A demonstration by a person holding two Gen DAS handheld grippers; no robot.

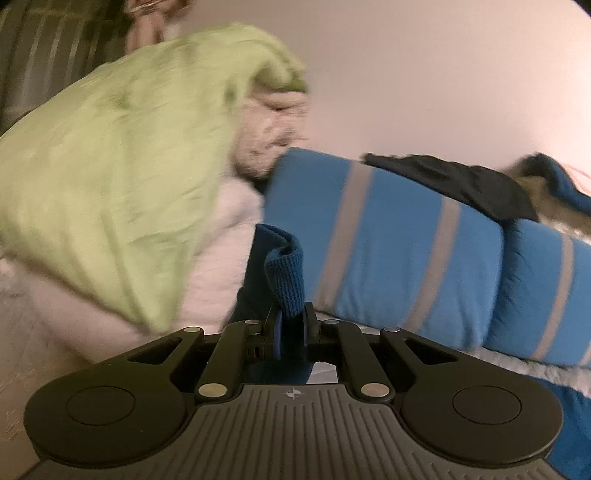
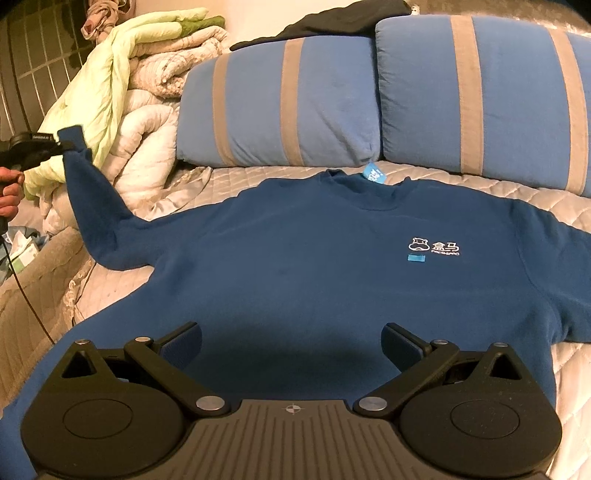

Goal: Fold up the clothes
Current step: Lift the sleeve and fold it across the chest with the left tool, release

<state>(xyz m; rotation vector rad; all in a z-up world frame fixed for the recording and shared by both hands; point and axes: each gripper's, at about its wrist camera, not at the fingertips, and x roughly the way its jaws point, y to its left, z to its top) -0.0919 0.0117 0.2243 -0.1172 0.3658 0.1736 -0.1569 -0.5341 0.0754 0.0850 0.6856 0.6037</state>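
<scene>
Jaws of the left gripper (image 1: 291,325) are pinched nearly together on the ribbed cuff (image 1: 284,273) of a dark blue sweatshirt (image 2: 314,266), and the cuff sticks up from between the pads. Seen from the right wrist camera, that sleeve (image 2: 92,199) is lifted off the bed (image 2: 480,188) and stretched up and out to the left, where a hand (image 2: 9,192) holds the gripper's handle. The right gripper (image 2: 291,347) has its jaws spread wide with nothing between them, hovering over the lower front of the sweatshirt. The garment lies face up and spread out on the quilted bedcover, its neck toward two blue pillows with grey stripes (image 2: 288,99), a light blue tag (image 2: 373,173) showing at the collar and a small white logo (image 2: 434,248) on the chest. A bundled green and cream quilt (image 2: 122,81) is heaped to the left of the pillows, and a dark garment (image 2: 332,22) lies on top of them.
</scene>
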